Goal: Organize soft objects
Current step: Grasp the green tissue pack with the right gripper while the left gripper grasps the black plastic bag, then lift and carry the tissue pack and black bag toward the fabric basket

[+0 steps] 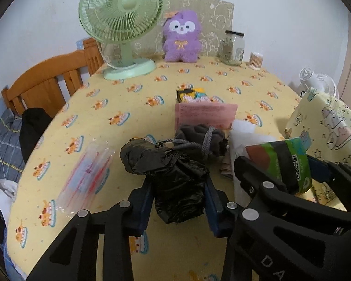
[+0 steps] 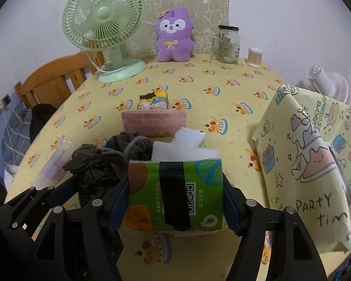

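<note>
A crumpled black plastic bag (image 1: 175, 180) lies on the yellow tablecloth (image 1: 105, 117), and my left gripper (image 1: 179, 199) is shut on it, its blue pads pressing both sides. Just to the right, my right gripper (image 2: 175, 201) is shut on a green tissue pack (image 2: 175, 194), held a little above the cloth. Behind these lie a grey drawstring pouch (image 1: 199, 138), white soft blocks (image 2: 187, 145), a pink pack (image 1: 206, 114) and a small yellow tissue pack (image 1: 189, 93). A purple plush toy (image 1: 181, 37) sits upright at the far edge.
A yellow patterned bag (image 2: 311, 164) stands at the right. A clear plastic sleeve (image 1: 89, 173) lies to the left of the black bag. A green fan (image 1: 121, 23), a glass jar (image 1: 232, 46) and a tub of cotton swabs (image 1: 256, 61) line the back. A wooden bed frame (image 1: 46, 79) is beyond the left edge.
</note>
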Action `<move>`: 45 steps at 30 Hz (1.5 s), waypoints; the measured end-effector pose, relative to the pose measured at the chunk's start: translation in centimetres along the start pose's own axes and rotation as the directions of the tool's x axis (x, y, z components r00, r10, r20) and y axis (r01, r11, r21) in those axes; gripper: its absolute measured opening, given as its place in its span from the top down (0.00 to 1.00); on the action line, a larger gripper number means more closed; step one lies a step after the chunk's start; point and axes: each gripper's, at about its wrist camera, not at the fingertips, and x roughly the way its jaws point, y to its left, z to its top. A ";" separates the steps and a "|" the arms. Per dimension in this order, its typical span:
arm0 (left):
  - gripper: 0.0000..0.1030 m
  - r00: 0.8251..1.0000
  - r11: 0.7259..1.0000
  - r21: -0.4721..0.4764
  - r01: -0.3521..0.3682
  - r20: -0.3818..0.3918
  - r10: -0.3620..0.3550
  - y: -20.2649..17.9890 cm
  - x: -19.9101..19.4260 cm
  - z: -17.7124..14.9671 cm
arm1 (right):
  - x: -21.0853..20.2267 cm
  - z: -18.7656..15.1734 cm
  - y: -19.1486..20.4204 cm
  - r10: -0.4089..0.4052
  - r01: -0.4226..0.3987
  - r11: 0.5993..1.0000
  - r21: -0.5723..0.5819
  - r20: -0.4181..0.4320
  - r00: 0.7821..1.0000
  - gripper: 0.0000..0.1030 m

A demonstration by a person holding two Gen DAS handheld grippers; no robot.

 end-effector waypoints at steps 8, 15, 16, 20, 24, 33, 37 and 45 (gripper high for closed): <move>0.61 0.998 1.000 -0.012 -0.021 0.059 0.022 -0.1 -3.2 0.4 | -3.1 0.3 0.4 0.006 -0.005 1.000 -0.004 0.050 0.999 0.30; 0.61 0.994 1.000 -0.013 -0.024 0.111 0.025 -0.5 -6.2 1.2 | -6.1 0.9 0.6 0.024 -0.024 1.000 0.002 0.094 0.995 0.30; 0.61 0.992 1.000 -0.017 -0.022 0.121 0.024 -0.5 -6.7 1.2 | -6.5 1.0 0.6 0.029 -0.029 1.000 0.001 0.100 0.995 0.30; 0.61 0.988 1.000 -0.020 -0.012 0.151 0.015 -0.7 -8.4 1.7 | -8.4 1.5 0.7 0.045 -0.043 0.999 -0.015 0.135 0.990 0.30; 0.61 0.985 1.000 -0.018 -0.005 0.173 0.008 -1.0 -9.7 2.2 | -10.2 2.1 0.6 0.057 -0.053 0.998 -0.029 0.165 0.985 0.30; 0.61 0.979 0.999 -0.020 0.026 0.203 -0.022 -2.2 -11.6 3.5 | -12.8 3.6 -0.4 0.072 -0.064 0.997 -0.046 0.202 0.977 0.30; 0.61 0.975 1.000 -0.009 0.029 0.219 -0.027 -3.4 -12.0 4.2 | -13.5 4.0 -1.3 0.079 -0.072 0.997 -0.042 0.209 0.975 0.30; 0.61 0.967 0.998 0.029 0.048 0.250 -0.053 -6.3 -12.5 5.2 | -14.8 4.5 -4.0 0.065 -0.059 0.998 -0.030 0.253 0.965 0.30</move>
